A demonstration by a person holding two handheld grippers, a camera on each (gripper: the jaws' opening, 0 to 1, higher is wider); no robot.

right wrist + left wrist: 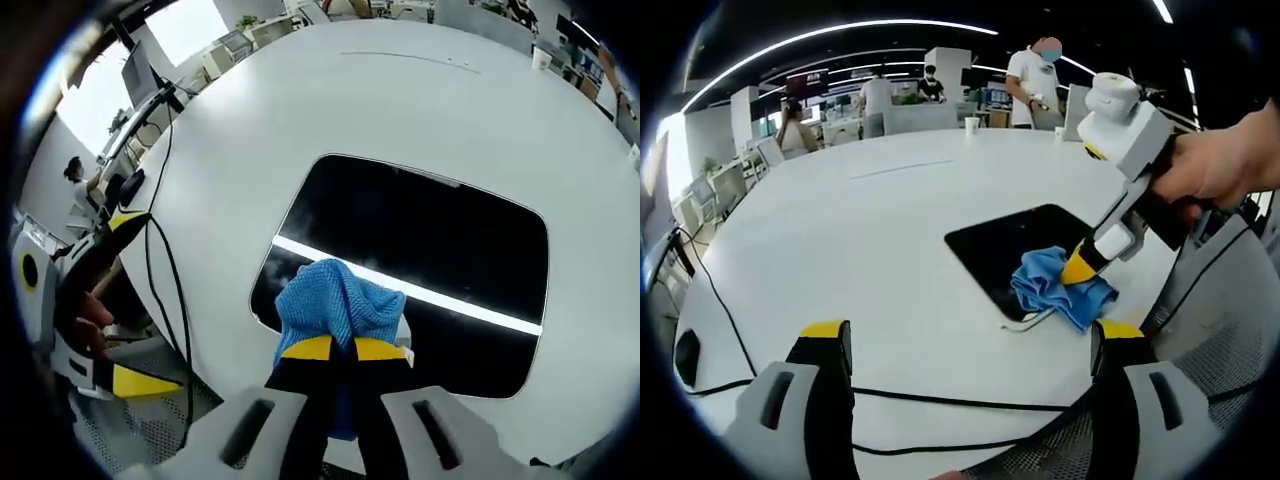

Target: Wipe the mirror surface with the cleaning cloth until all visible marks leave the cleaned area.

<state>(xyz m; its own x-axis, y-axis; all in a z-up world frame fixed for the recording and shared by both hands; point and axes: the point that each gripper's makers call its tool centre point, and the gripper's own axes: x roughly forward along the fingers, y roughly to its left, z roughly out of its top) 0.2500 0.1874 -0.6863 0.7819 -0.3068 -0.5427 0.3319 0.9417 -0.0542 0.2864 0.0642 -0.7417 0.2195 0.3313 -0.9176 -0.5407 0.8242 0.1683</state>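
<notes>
**A:** Starting with the biggest thing: white round table [870,230], black cables [940,400] trailing across its near edge. People and desks stand well beyond the far edge.

**B:** Next down, the mirror [420,260]?

**A:** Dark rounded rectangle lying flat, close to the table's near edge on the right-hand side. A ceiling light strip reflects as a bright band across it. From these views I cannot pick out any marks on the glass.

**B:** And the cleaning cloth [338,305]?

**A:** Blue, bunched, resting on the mirror's near edge, part of it spilling over onto the table in the left gripper view. Bunched that way, I judge, to make a pad under the tool.

**B:** Who has it?

**A:** Right gripper [342,350], jaws clenched on the cloth, yellow tips together over the fold. In the left gripper view it angles down steeply from a person's hand [1215,165], which looks suited to pressing the cloth onto the glass.

**B:** Left gripper [970,335]?

**A:** Jaws spread wide, nothing between them, hovering off the table's near edge, well apart from the mirror. Probably kept back so it blocks nothing.

**B:** Progress?

**A:** Cloth sits at one edge; most of the glass lies ahead of it. Wiping looks underway or just beginning; can't say which.
</notes>
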